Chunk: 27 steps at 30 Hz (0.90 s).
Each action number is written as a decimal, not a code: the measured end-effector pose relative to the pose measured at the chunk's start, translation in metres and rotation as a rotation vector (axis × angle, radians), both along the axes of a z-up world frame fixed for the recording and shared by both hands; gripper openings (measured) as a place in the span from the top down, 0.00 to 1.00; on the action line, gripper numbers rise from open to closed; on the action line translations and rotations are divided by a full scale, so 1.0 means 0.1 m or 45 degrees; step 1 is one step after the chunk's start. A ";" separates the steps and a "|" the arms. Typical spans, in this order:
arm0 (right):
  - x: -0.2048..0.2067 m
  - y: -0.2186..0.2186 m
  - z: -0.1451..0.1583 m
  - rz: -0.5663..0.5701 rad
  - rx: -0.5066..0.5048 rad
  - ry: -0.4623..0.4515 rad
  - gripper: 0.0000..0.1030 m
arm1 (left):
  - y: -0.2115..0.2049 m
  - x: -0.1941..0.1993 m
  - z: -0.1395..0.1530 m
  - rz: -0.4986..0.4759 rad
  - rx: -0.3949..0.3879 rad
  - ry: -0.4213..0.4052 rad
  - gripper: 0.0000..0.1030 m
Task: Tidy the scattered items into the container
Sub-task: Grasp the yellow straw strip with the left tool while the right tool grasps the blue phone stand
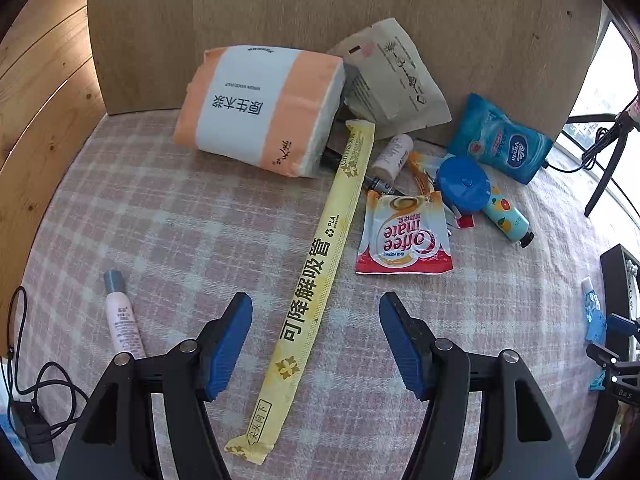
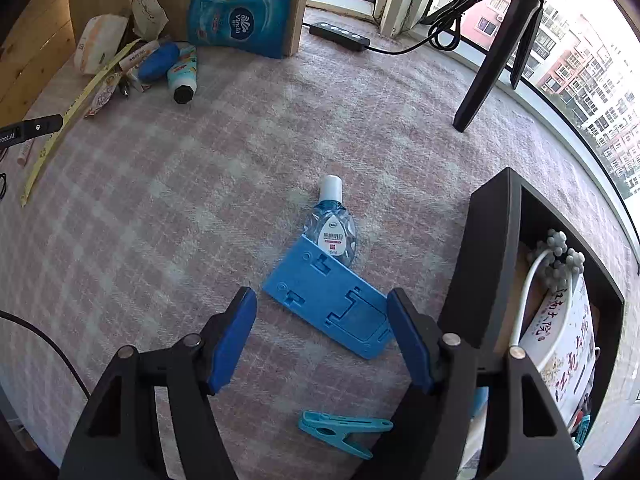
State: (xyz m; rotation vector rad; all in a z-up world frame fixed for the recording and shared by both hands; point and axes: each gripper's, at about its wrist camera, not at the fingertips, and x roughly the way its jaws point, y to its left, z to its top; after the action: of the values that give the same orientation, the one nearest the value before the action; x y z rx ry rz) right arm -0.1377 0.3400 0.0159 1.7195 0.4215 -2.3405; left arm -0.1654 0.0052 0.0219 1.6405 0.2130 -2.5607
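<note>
Done: we see some items already in the black open box (image 2: 492, 248).
Left: long yellow straw packet (image 1: 316, 280), flat blue plastic stand (image 2: 332, 300), others scattered.
Left tongs (image 1: 316, 344): apart, empty.
Right tongs (image 2: 322, 340): apart, empty.

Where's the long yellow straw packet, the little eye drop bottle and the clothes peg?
yellow straw packet (image 1: 308, 292), left wrist view, middle of wrapper
eye drop bottle (image 2: 334, 236), right wrist view, label
clothes peg (image 2: 344, 432), right wrist view, body

Labels we can read

We read "Coffee mate" on the red-and-white sachet (image 1: 404, 236), "PLA" and "可降解吸管" on the long yellow straw wrapper (image 1: 316, 264), "原生木浆" and "VIRGIN WOOD PULP" on the orange tissue pack (image 1: 260, 108), and "Vinda" on the blue pouch (image 2: 240, 24).
</note>
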 end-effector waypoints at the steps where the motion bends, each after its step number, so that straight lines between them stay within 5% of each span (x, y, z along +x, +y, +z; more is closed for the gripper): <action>1: -0.01 0.01 -0.01 -0.005 0.001 -0.004 0.35 | 0.01 -0.02 -0.02 0.001 0.004 -0.003 0.38; 7: -0.05 0.07 -0.08 -0.032 -0.012 -0.031 0.35 | 0.03 -0.04 -0.09 0.003 0.017 -0.006 0.41; 15: -0.04 0.05 -0.06 -0.025 -0.009 -0.055 0.35 | 0.06 0.01 -0.17 -0.016 0.026 -0.020 0.58; 20: 0.00 0.11 -0.02 -0.071 -0.032 -0.058 0.43 | -0.03 0.05 -0.18 0.031 0.047 -0.020 0.77; 27: -0.07 0.26 0.10 -0.125 -0.133 -0.047 0.56 | -0.06 0.11 -0.19 0.043 0.069 -0.022 0.82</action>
State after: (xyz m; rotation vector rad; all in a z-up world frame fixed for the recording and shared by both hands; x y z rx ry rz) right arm -0.1447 0.3656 0.0263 1.7688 0.2093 -2.3481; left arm -0.1545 -0.0013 0.0029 1.6623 0.3091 -2.5366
